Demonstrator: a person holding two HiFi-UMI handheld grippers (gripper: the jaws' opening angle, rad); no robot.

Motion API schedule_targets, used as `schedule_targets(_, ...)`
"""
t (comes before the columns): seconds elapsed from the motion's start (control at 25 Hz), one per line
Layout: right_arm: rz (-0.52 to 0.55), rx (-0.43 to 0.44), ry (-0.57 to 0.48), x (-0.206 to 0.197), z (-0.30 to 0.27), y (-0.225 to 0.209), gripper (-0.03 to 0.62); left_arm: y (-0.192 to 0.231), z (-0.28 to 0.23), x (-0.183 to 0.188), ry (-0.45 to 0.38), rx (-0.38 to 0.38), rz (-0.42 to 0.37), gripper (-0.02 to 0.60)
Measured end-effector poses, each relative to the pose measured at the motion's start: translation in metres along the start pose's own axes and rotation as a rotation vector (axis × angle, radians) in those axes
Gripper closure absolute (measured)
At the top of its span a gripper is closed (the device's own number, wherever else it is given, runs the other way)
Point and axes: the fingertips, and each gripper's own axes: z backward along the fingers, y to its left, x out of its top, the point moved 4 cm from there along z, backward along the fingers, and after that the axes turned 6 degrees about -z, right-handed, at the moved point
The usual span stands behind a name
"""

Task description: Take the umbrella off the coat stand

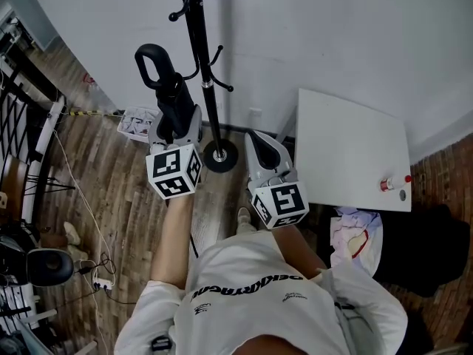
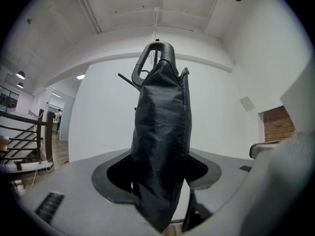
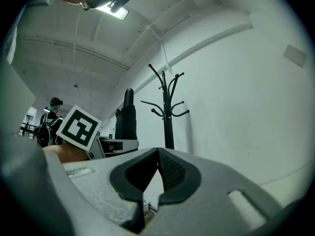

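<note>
A black folded umbrella [image 1: 174,98] with a loop handle [image 1: 151,61] stands upright in my left gripper [image 1: 175,135], which is shut on its lower part. In the left gripper view the umbrella [image 2: 162,141] fills the space between the pads, handle loop [image 2: 155,53] on top. It hangs clear of the black coat stand [image 1: 198,50], a little to the stand's left. My right gripper [image 1: 262,150] is to the right of the stand's base [image 1: 219,156], jaws together and holding nothing. The right gripper view shows the coat stand [image 3: 167,107] ahead and the umbrella [image 3: 127,119] to its left.
A white table [image 1: 355,150] stands at the right against the white wall, with a small red-capped item [image 1: 386,185] near its front edge. A white basket [image 1: 137,123] sits on the wooden floor behind the umbrella. Railings and cables [image 1: 44,161] run along the left.
</note>
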Motion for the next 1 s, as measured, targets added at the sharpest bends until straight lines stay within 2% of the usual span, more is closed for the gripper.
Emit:
schedule_targets(0.44, 0.005, 0.004, 0.014, 0.013, -0.010, 0.008, 0.599, -0.005, 0.024, -0.001, 0.011, 0.014, 0.009, 0.321)
schedule_targets(0.64, 0.011, -0.009, 0.004, 0.003, 0.019, 0.026, 0.599, -0.017, 0.067, -0.010, -0.013, -0.002, 0.008, 0.321)
schedule_targets(1.0, 0.019, -0.007, 0.003, 0.001, 0.029, 0.034, 0.599, -0.032, 0.091, -0.020, -0.020, -0.014, 0.015, 0.321)
